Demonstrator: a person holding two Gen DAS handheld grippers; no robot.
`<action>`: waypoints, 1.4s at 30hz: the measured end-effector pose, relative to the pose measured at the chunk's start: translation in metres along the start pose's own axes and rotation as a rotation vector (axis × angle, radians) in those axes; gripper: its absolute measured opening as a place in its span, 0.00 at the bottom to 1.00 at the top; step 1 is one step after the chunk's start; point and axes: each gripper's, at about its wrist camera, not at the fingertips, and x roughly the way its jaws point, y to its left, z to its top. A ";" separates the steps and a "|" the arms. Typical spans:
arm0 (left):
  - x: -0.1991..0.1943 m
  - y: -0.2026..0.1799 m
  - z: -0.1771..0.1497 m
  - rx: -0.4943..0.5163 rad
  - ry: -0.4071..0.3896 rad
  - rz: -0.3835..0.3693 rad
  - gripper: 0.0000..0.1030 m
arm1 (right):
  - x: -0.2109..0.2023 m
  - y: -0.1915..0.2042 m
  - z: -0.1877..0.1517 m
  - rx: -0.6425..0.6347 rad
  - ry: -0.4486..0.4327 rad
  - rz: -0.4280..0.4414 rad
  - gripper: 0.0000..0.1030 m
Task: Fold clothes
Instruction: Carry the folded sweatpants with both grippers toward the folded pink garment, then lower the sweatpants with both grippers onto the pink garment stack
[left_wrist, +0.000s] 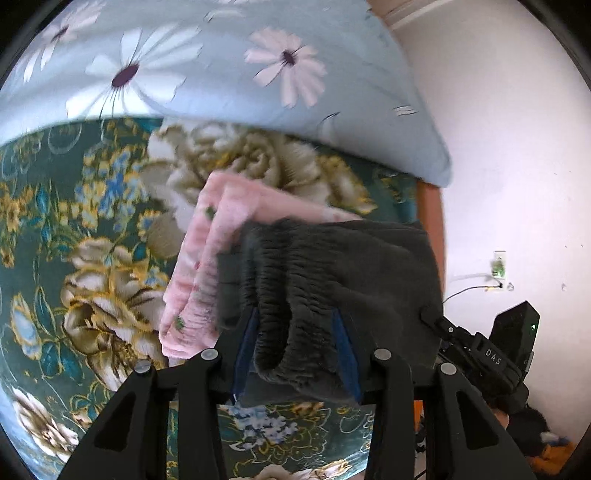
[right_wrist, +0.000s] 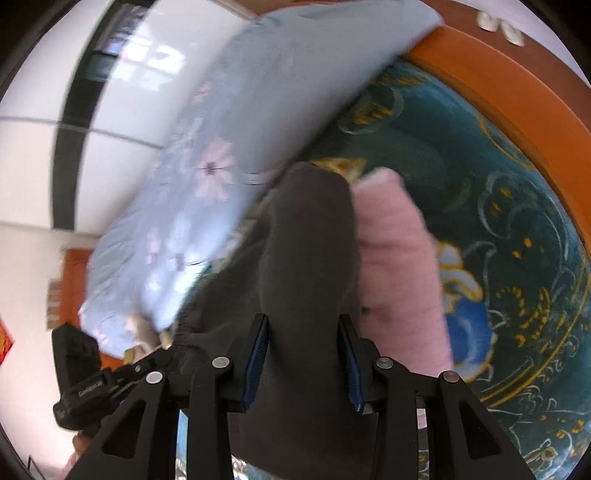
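Each view is taken from a wrist, looking forward along the fingers, very close above the green floral bedspread (left_wrist: 55, 229) (right_wrist: 517, 221). The folded dark grey ribbed garment (left_wrist: 332, 280) (right_wrist: 306, 258), folded pink fleece cloth (left_wrist: 207, 258) (right_wrist: 399, 258) and pale blue daisy-print pillow (left_wrist: 221, 66) (right_wrist: 229, 166) are shared by both.

We count two garments: one dark grey (left_wrist: 332, 266) and one pink (left_wrist: 207, 258), folded beneath it. There are two tongs, the left (left_wrist: 295, 354) and the right (right_wrist: 303, 358), each closed on the grey piece. We see one pale blue pillow (left_wrist: 229, 74) with daisies, one green floral bedspread (left_wrist: 66, 229), and one orange bed frame (right_wrist: 498, 96). On the wall sits one socket (left_wrist: 498, 267).
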 end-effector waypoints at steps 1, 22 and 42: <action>0.005 0.005 -0.003 -0.012 0.012 -0.010 0.41 | 0.002 -0.006 0.000 0.013 0.003 -0.005 0.39; 0.065 0.046 -0.037 -0.114 0.056 -0.199 0.84 | 0.027 -0.047 0.007 0.081 0.065 -0.076 0.44; 0.038 0.009 -0.011 0.048 -0.026 -0.287 0.63 | 0.019 -0.026 -0.004 0.065 0.038 0.005 0.44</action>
